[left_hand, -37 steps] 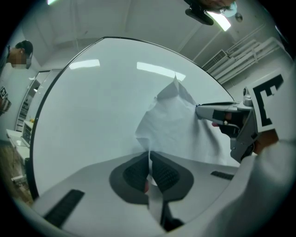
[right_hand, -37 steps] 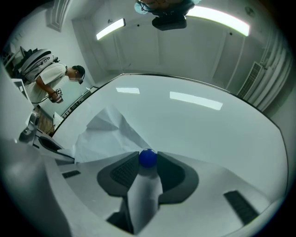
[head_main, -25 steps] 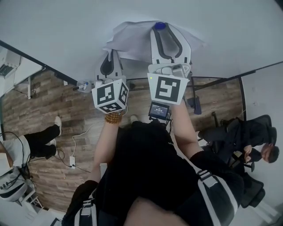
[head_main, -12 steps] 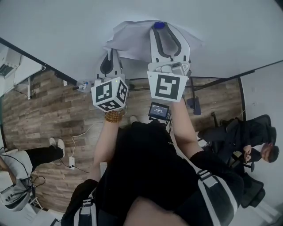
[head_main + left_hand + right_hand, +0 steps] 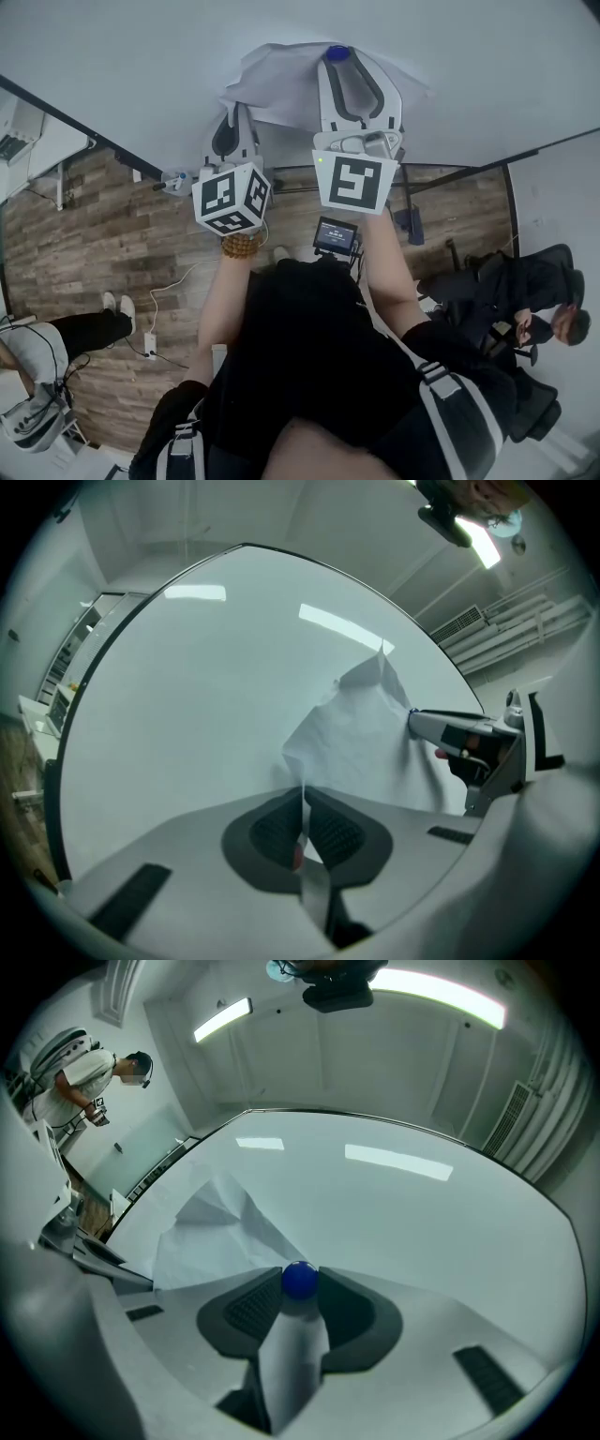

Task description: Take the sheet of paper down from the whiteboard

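Note:
A crumpled white sheet of paper (image 5: 281, 80) hangs on the whiteboard (image 5: 141, 56). My left gripper (image 5: 234, 117) is shut on the sheet's lower left edge; in the left gripper view the paper (image 5: 366, 742) runs as a thin strip between the closed pads of that gripper (image 5: 303, 803). My right gripper (image 5: 339, 58) is at the sheet's right side, its jaws closed on a round blue magnet (image 5: 337, 53). In the right gripper view the magnet (image 5: 299, 1281) sits between the fingertips, with a fold of paper (image 5: 216, 1232) behind it between the jaws.
The whiteboard's dark frame (image 5: 66, 117) runs below the grippers. A seated person (image 5: 539, 309) is at the right. Another person (image 5: 56, 337) stands at the lower left on the wooden floor, near a power strip (image 5: 153, 345) and cables.
Both grippers and the paper have kept still. The person at the lower left has shifted further towards the picture's corner.

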